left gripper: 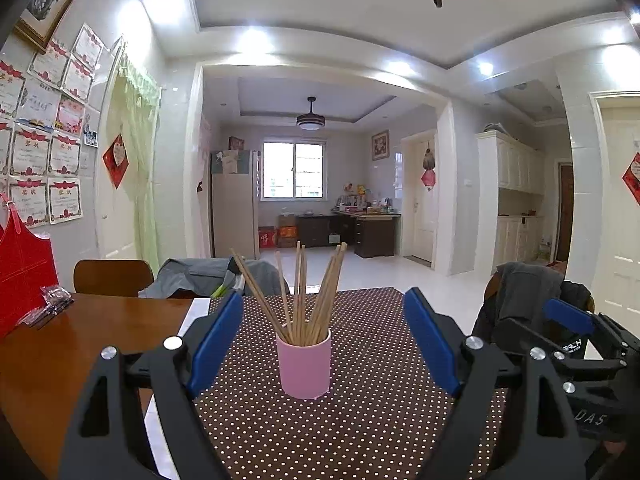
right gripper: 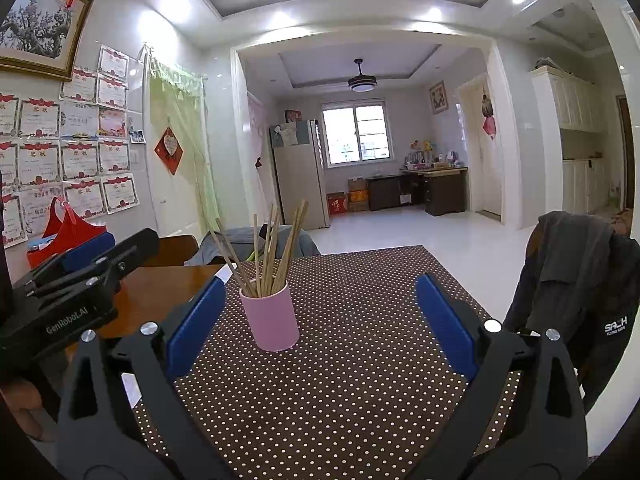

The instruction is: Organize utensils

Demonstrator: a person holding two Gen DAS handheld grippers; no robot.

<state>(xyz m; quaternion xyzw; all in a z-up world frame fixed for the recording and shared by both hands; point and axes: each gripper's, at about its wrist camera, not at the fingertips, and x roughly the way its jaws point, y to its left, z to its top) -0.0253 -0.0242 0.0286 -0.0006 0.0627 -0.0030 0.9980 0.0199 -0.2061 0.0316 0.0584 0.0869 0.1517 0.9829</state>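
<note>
A pink cup stands upright on a brown polka-dot cloth and holds several wooden chopsticks fanned out. My left gripper is open and empty, with the cup just ahead between its blue pads. The right gripper's body shows at the right edge of the left wrist view. In the right wrist view the cup with its chopsticks stands ahead and left of centre. My right gripper is open and empty. The left gripper's body shows at the left of this view.
The cloth lies on a wooden table. A red bag and a small plastic packet sit at the table's left. Chairs with grey jackets stand at the far side and at the right.
</note>
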